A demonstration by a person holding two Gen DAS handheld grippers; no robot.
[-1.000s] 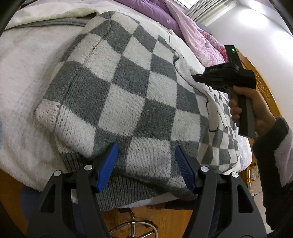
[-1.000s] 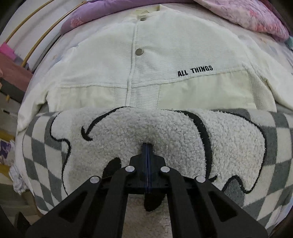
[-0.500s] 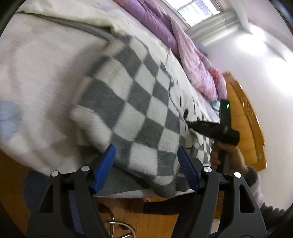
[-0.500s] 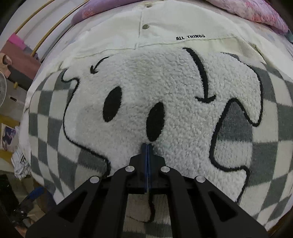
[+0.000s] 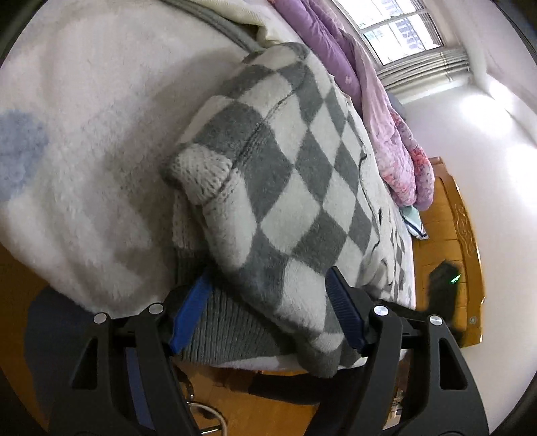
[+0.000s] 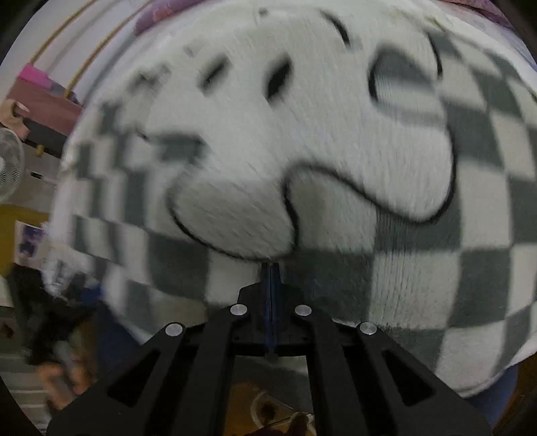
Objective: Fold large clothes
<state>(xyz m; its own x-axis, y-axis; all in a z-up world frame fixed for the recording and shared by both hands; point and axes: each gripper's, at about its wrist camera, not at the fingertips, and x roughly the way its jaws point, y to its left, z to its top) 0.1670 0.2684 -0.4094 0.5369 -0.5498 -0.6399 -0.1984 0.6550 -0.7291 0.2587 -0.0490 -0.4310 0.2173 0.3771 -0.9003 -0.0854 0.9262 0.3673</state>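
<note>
The right tool (image 6: 270,268), jaws closed, hangs over the blurred grey-and-white checkered sweater (image 6: 419,268) with its fluffy white patch (image 6: 302,134).

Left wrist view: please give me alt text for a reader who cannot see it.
A grey-and-white checked sweater lies folded on a white fleece blanket at the bed's edge. The left gripper hangs at its near corner, blue-padded jaws open either side of the knit. Purple bedding lies beyond.

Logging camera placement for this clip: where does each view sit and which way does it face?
Left wrist: on the left gripper, jaws open, looking along the bed edge over the grey-and-white checkered knit sweater towards the window.
Right wrist: on the right gripper, jaws shut, looking steeply down at the sweater's fluffy white face patch.
Shared: the sweater.
</note>
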